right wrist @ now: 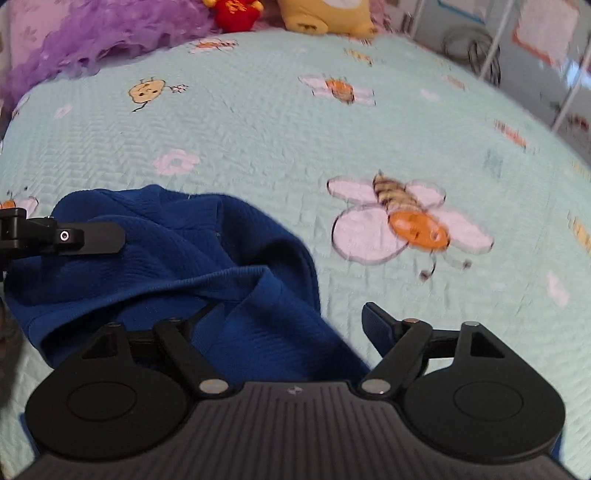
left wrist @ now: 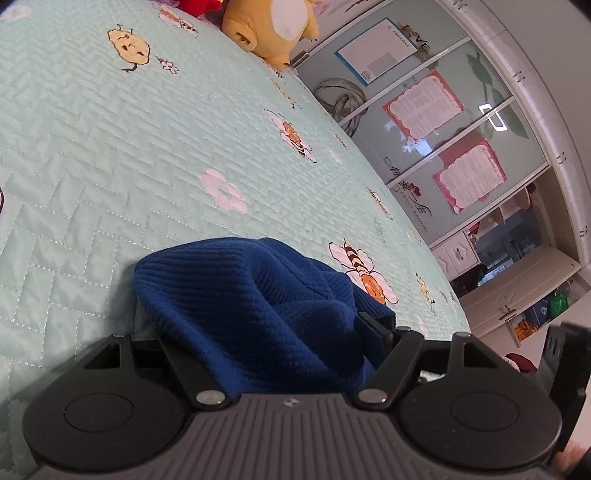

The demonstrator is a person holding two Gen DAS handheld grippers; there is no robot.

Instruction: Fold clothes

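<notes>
On the quilt [right wrist: 258, 129] both tools stand apart over the blue garment [right wrist: 177, 258], plush toy [left wrist: 273, 26] beyond

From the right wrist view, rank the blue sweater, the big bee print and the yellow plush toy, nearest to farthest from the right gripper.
1. Blue sweater, bunched between the right gripper fingers, left side.
2. Big bee print, ahead, right.
3. Yellow plush toy, far edge of the bed.
</notes>
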